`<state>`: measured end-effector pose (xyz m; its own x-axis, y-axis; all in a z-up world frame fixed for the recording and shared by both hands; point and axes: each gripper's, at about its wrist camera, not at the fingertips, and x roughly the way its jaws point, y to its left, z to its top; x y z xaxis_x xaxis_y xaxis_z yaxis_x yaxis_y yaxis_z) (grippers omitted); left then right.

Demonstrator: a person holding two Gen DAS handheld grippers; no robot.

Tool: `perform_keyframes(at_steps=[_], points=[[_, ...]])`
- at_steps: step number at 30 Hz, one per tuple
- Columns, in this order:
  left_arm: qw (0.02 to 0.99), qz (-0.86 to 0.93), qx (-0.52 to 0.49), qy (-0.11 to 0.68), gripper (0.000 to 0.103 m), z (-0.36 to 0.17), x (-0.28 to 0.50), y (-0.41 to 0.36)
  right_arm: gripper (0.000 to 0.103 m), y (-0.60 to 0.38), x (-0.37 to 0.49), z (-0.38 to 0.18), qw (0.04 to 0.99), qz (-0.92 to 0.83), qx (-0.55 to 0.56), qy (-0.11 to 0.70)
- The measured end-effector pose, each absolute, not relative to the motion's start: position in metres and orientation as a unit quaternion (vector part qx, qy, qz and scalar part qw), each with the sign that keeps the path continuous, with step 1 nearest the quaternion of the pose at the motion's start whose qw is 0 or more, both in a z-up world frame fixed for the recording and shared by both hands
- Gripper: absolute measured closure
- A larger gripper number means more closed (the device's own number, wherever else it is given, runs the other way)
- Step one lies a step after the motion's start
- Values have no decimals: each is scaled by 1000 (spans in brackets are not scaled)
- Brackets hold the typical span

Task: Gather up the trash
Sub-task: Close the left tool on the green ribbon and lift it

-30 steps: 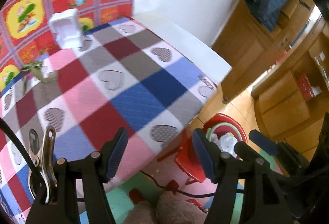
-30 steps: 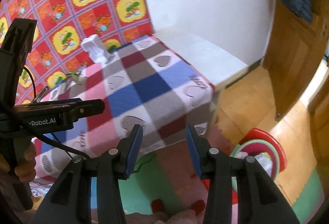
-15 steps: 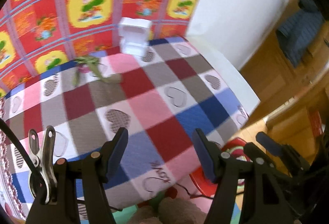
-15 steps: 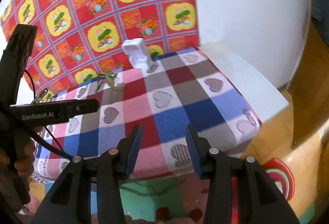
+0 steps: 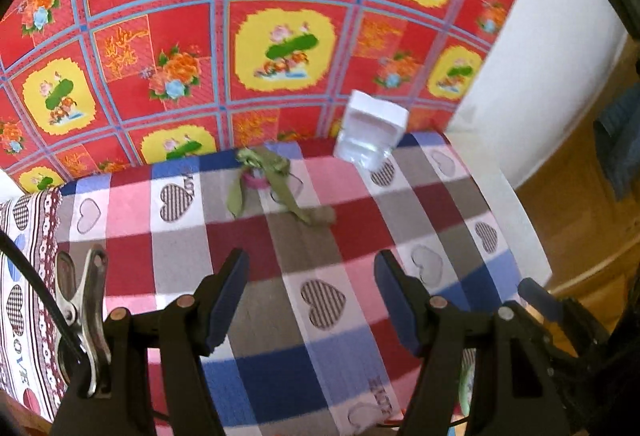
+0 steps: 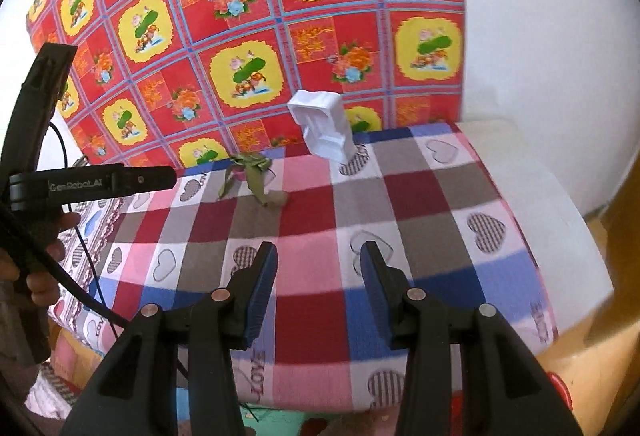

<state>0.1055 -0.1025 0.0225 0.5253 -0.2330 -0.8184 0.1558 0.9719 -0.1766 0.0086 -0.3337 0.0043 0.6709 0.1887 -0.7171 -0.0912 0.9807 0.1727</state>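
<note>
Left gripper [image 5: 310,278] jaws apart, empty, right gripper [image 6: 318,268] same, both over checked heart tablecloth [image 5: 304,368], wilted green leaf scraps [image 5: 272,176] and white plastic tray [image 5: 372,136] at far edge by floral wall covering [image 5: 280,48].

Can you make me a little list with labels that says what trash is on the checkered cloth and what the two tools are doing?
surface: checkered heart cloth over a table
trash 1: white plastic tray, at the far edge by the flowery wall cloth
trash 2: wilted green leaves, left of the tray
left tool: open, empty, above the cloth
right tool: open, empty, above the cloth
touching trash: neither tool
</note>
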Motion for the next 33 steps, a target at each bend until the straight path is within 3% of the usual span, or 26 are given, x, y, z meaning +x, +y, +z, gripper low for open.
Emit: perform_keyframes(at_steps=[18,21,33], points=[[865,-87,-7,494,35,-29,229,-119,59,-349,98,-13,890,169,28,423],[857,-78,-10,510,41,-47,241,-122,59,-353,107,-20,886,179,19,428],[839,-9,-23,544,43,-96,288,-118,59,-375,137,-52,863,201,32,462]])
